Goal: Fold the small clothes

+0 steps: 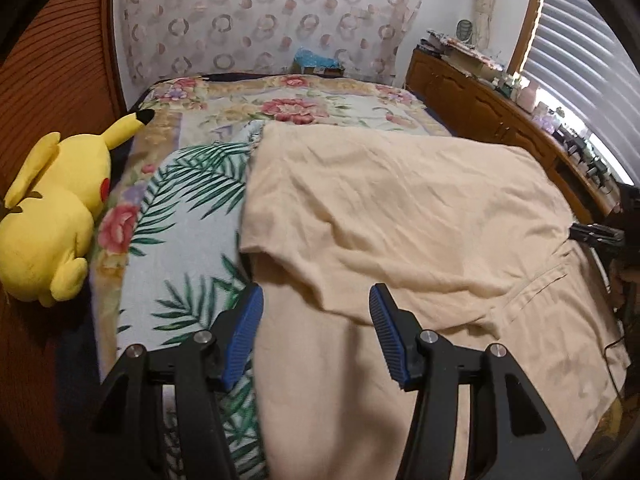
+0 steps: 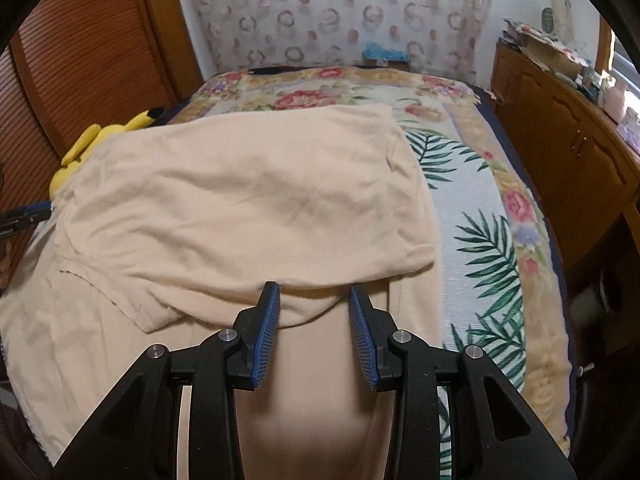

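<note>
A cream garment (image 1: 400, 208) is spread across a floral bedspread (image 1: 180, 216), its far half folded back over the near half. The left gripper (image 1: 316, 300) and right gripper (image 2: 314, 294) are held above the near fold edge, jaws parted and gripping nothing. A yellow plush toy (image 1: 52, 208) borders the left edge; bare bedspread is exposed beyond the right edge.

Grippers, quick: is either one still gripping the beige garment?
Left tool: open, nothing clamped, poised over the beige garment.
Right tool: open, nothing clamped, above the garment's folded edge.
</note>
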A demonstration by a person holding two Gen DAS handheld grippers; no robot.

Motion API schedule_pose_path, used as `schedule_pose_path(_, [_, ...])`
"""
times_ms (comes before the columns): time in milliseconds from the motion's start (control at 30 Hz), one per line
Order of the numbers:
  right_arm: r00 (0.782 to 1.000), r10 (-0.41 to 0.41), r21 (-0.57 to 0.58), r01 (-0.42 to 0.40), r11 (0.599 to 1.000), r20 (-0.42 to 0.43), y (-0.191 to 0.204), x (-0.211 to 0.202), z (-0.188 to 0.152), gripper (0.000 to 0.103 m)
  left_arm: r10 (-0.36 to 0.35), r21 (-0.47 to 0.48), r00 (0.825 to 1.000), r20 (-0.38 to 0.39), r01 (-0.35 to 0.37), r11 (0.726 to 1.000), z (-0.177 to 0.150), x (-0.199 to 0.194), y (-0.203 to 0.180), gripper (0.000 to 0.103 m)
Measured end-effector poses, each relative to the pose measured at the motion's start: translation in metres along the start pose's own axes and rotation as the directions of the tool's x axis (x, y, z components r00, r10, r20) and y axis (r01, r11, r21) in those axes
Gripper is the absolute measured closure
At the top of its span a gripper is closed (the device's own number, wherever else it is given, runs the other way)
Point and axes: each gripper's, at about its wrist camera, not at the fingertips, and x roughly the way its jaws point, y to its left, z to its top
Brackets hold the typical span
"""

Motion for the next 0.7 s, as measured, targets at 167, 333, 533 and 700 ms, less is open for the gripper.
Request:
schedule_pose_path(167, [1.000,-0.003,0.004,0.003,1.000,0.015,0.001,0.007,0.005,0.065,0.011,0.005,1.000,-0.025,-0.010,1.000,0.010,0.013,-0.005,0.049])
schedule_pose_path(333, [1.000,0.000,0.008,0.000,1.000,0.031,0.002,0.010,0.007,0.064,0.016,-0.028,0.999,-0.042,-0.018,0.999,0.019,0.024,0.002,0.051])
schedule_pose_path(533, [0.999,-0.007,0.016,0.006,1.000,0.040,0.003,0.011,0.008,0.063,-0.002,-0.065,0.999,-0.036,0.000,0.998,0.026,0.036,0.013,0.068])
schedule_pose_path(700, [0.999,-0.012,0.038,0.011,0.999,0.046,-0.001,0.013,0.013,0.064,0.024,-0.037,0.999,-0.036,-0.026,0.999,0.026,0.040,0.012,0.087])
